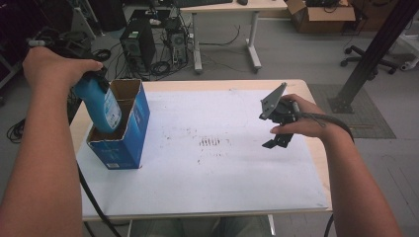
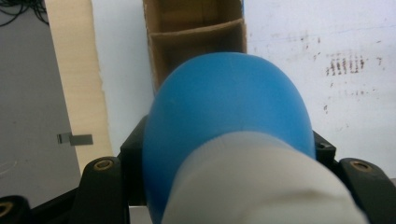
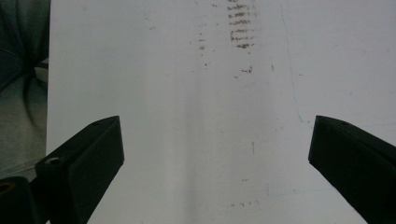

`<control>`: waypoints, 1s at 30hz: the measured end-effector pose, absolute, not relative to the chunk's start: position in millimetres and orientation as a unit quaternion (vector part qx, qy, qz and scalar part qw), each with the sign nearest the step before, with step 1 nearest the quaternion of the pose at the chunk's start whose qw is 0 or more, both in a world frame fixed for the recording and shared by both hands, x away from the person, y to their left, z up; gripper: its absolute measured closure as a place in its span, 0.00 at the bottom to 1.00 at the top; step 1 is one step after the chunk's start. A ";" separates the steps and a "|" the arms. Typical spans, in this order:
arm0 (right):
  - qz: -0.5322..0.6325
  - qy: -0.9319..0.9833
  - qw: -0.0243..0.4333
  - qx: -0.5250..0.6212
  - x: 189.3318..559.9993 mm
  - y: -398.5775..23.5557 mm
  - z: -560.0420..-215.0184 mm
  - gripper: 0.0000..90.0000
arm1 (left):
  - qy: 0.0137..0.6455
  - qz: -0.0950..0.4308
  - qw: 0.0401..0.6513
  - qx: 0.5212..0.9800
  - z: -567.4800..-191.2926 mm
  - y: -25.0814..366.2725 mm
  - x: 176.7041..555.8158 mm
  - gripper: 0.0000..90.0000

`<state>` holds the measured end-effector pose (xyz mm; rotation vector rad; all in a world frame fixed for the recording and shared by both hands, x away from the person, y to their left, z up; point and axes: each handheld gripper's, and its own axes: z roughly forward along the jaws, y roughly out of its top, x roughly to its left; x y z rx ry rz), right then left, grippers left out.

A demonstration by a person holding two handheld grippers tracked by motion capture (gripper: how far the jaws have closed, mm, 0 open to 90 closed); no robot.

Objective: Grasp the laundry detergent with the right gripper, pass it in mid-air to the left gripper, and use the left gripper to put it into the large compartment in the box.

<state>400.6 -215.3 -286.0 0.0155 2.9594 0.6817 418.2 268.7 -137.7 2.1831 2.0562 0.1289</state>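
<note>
A blue bottle (image 1: 102,102) with a white label is tilted, its lower end inside the near compartment of an open blue cardboard box (image 1: 126,143) at the table's left. My left gripper (image 1: 91,81) is shut on the bottle, largely hidden under the hand. In the left gripper view the bottle (image 2: 224,102) bulges between the black jaws of the left gripper (image 2: 229,158), with the divided box (image 2: 196,28) beyond it. My right gripper (image 1: 276,143) hovers over the right side of the white mat (image 1: 207,182). Its jaws stand wide apart in the right gripper view (image 3: 215,154), nothing between them.
Dark smudges (image 1: 210,142) mark the mat's middle. Beyond the table's far edge stand a computer tower (image 1: 137,47), a desk (image 1: 227,29), a cardboard carton (image 1: 321,15) and an office chair base (image 1: 368,59). A black slanted post (image 1: 370,54) rises at the right.
</note>
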 end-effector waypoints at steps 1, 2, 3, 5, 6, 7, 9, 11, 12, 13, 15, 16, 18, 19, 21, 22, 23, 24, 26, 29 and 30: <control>0.225 0.973 0.053 0.003 400.7 -215.0 -286.4 0.04 | 0.684 0.043 0.070 0.725 -139.7 269.2 418.2 0.43; 0.224 0.973 0.052 0.003 400.6 -214.8 -286.8 0.04 | 0.685 0.042 0.069 0.724 -141.7 269.6 418.2 0.43; 0.223 0.973 0.051 0.004 400.3 -214.7 -286.9 0.04 | 0.685 0.041 0.069 0.724 -143.8 269.9 418.3 0.43; 0.225 0.973 0.052 0.002 400.8 -214.3 -287.3 0.04 | 0.684 0.041 0.068 0.725 -147.8 270.0 418.2 0.43; 0.225 0.973 0.051 0.002 400.6 -214.1 -287.3 0.04 | 0.684 0.040 0.068 0.725 -149.6 270.1 418.3 0.43; 0.225 0.973 0.052 0.002 400.6 -213.7 -287.3 0.04 | 0.684 0.040 0.068 0.725 -151.6 270.2 418.4 0.43; 0.225 0.973 0.051 0.002 400.5 -213.1 -287.5 0.04 | 0.683 0.040 0.068 0.726 -156.4 269.6 418.7 0.43; 0.225 0.973 0.052 0.000 400.3 -212.4 -287.7 0.04 | 0.683 0.039 0.066 0.727 -160.6 269.5 419.0 0.43; 0.224 0.973 0.051 0.002 400.1 -212.3 -287.7 0.04 | 0.683 0.038 0.066 0.727 -163.3 269.3 419.2 0.43; 0.224 0.973 0.051 0.002 400.1 -212.2 -287.8 0.04 | 0.682 0.038 0.066 0.727 -166.7 269.1 419.5 0.43; 0.225 0.973 0.052 0.001 400.2 -212.0 -288.2 0.04 | 0.682 0.037 0.063 0.727 -171.9 268.3 419.8 0.43; 0.226 0.973 0.051 0.000 400.2 -211.9 -288.3 0.04 | 0.681 0.039 0.062 0.729 -175.1 267.7 419.9 0.43; 0.225 0.973 0.051 0.000 399.9 -211.6 -288.7 0.04 | 0.680 0.038 0.058 0.729 -181.5 266.3 420.3 0.43; 0.226 0.973 0.052 -0.001 400.0 -211.6 -288.9 0.04 | 0.680 0.039 0.057 0.730 -185.2 266.0 420.6 0.43; 0.226 0.973 0.051 0.000 399.8 -211.5 -289.5 0.04 | 0.680 0.037 0.055 0.731 -190.6 265.1 420.9 0.43; 0.227 0.973 0.051 0.000 399.8 -211.5 -289.8 0.04 | 0.679 0.037 0.056 0.731 -194.2 264.8 421.1 0.43; 0.226 0.973 0.050 0.002 399.6 -211.7 -290.1 0.04 | 0.679 0.035 0.054 0.731 -196.4 264.4 421.2 0.43; 0.227 0.973 0.051 0.000 399.8 -211.7 -290.3 0.04 | 0.678 0.035 0.053 0.733 -199.8 263.6 421.4 0.43; 0.227 0.973 0.050 0.000 399.6 -211.7 -290.7 0.04 | 0.677 0.033 0.052 0.733 -204.3 262.9 421.7 0.43; 0.228 0.972 0.050 0.000 399.3 -211.8 -291.2 0.04 | 0.676 0.033 0.051 0.735 -211.7 261.4 422.0 0.43; 0.227 0.973 0.051 0.000 399.2 -211.8 -291.2 0.04 | 0.676 0.033 0.049 0.735 -214.0 260.9 422.1 0.43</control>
